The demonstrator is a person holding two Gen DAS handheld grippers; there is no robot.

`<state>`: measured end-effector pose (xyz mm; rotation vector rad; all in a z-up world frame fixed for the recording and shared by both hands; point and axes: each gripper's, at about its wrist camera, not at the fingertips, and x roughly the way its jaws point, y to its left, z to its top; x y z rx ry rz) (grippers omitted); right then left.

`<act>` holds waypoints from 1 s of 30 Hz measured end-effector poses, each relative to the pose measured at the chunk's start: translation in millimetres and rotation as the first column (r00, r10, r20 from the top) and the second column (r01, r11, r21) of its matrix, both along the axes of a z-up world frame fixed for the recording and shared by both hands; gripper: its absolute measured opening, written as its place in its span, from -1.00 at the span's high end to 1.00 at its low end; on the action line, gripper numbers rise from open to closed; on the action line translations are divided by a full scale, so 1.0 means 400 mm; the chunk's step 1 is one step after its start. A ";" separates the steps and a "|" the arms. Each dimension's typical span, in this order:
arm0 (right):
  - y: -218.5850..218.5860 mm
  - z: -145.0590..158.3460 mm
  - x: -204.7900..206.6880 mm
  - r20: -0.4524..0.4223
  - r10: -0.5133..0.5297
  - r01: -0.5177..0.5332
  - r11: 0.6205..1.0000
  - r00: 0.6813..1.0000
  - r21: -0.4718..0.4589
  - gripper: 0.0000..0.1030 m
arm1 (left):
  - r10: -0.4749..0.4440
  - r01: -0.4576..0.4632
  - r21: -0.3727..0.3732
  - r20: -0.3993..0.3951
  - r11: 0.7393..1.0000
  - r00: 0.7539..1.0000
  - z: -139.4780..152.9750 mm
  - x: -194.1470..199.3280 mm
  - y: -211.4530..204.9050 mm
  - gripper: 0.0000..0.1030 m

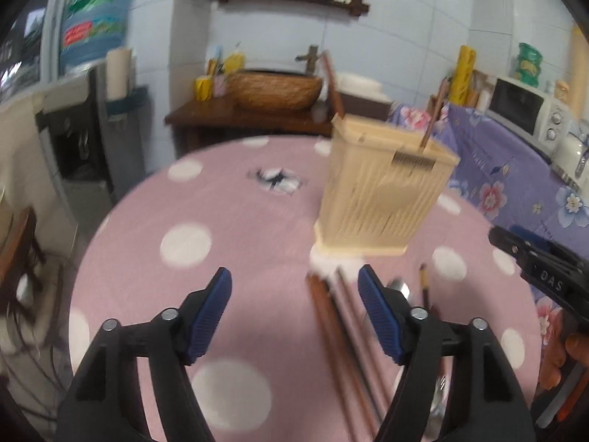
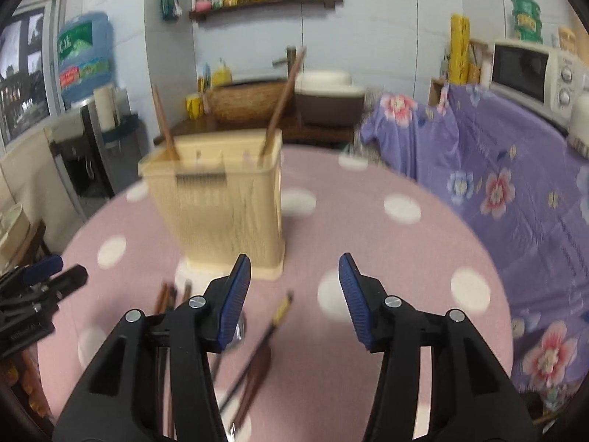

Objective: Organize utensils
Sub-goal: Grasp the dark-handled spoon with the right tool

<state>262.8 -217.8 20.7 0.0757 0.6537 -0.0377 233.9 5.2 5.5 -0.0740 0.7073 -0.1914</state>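
Note:
A beige slatted utensil holder stands on the pink polka-dot table, with two brown chopsticks sticking up in it; it also shows in the right wrist view. Several brown chopsticks and a metal spoon lie on the table in front of the holder. My left gripper is open and empty above the table, left of the chopsticks. My right gripper is open and empty, with a dark chopstick and brown chopsticks below it.
A purple flowered cloth covers a counter at the right with a white microwave. A wooden stand with a woven basin is behind the table. A water dispenser stands at the left.

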 end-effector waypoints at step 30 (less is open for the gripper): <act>0.080 -0.232 -0.059 -0.247 -0.023 0.028 0.999 0.969 0.016 0.60 | -0.048 0.064 0.090 -0.175 0.994 0.983 -0.182 -0.066 -0.081 0.42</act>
